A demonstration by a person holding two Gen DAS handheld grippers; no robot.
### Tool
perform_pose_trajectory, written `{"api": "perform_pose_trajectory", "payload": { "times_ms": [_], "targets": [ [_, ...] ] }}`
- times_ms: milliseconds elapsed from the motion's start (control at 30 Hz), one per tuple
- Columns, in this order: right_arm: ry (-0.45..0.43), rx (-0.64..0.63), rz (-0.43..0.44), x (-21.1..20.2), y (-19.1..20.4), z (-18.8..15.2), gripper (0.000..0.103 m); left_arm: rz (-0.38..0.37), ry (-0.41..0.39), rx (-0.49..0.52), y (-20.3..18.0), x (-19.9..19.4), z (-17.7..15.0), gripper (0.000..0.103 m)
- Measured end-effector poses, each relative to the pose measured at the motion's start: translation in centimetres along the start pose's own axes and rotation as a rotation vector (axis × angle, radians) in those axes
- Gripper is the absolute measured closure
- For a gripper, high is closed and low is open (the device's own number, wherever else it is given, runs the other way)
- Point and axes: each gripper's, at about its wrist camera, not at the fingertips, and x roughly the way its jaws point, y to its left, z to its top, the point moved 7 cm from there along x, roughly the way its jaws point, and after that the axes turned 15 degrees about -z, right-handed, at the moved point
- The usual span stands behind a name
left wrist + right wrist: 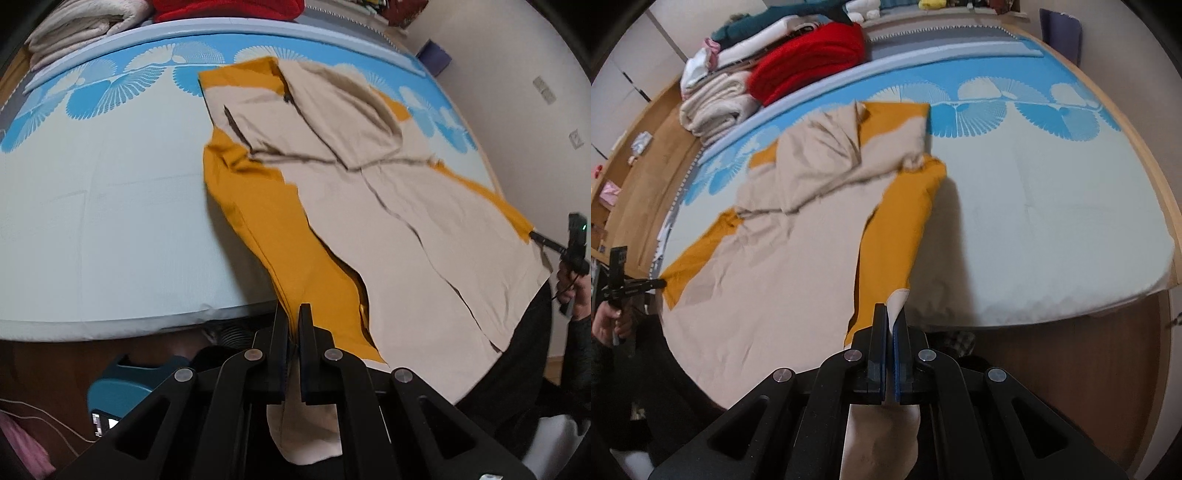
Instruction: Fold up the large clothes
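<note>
Several folded items sit at the far edge of the bed [1052,192]: a cream blanket [716,107], a red blanket [812,62], and white and teal textiles behind them. No obstruction lies on the bedsheet's pale area beside the garment [768,266]. That garment is large, beige with mustard-yellow sleeves, spread across the sheet with its hood folded over the upper body. Its near part is lifted off the bed. Left claw [293,332] is clamped on a yellow sleeve; right claw [891,332] is clamped on the other sleeve's beige cuff.
</note>
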Motion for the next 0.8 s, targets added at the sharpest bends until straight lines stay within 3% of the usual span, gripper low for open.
{"api": "perform_pose_trajectory", "payload": {
  "times_ms": [167, 400, 500, 600, 667, 800],
  "targets": [
    [-0.037, 0.048, 0.022, 0.6, -1.6, 1.8, 0.101, -0.03, -0.056, -0.084, 2.8, 2.1, 3.6, 0.1],
    [-0.037, 0.188, 0.045, 10.1, -4.0, 13.6, 0.101, -0.106, -0.193, -0.232, 8.7, 6.0, 13.3, 0.1],
    [-0.046, 0.245, 0.034, 14.8, -4.3, 17.7, 0.101, -0.148, -0.254, -0.319, 11.5, 8.8, 16.0, 0.1],
    [0.008, 0.292, 0.013, 19.8, -4.2, 19.8, 0.101, -0.09, -0.204, -0.37, 13.2, 11.2, 17.1, 0.1],
    [0.04, 0.283, 0.001, 21.7, -3.9, 20.8, 0.101, -0.081, -0.207, -0.346, 13.3, 11.5, 18.6, 0.1],
    [0.06, 0.306, -0.006, 24.2, -3.3, 23.6, 0.1, -0.095, -0.203, -0.446, 15.5, 12.4, 19.4, 0.097]
  ]
}}
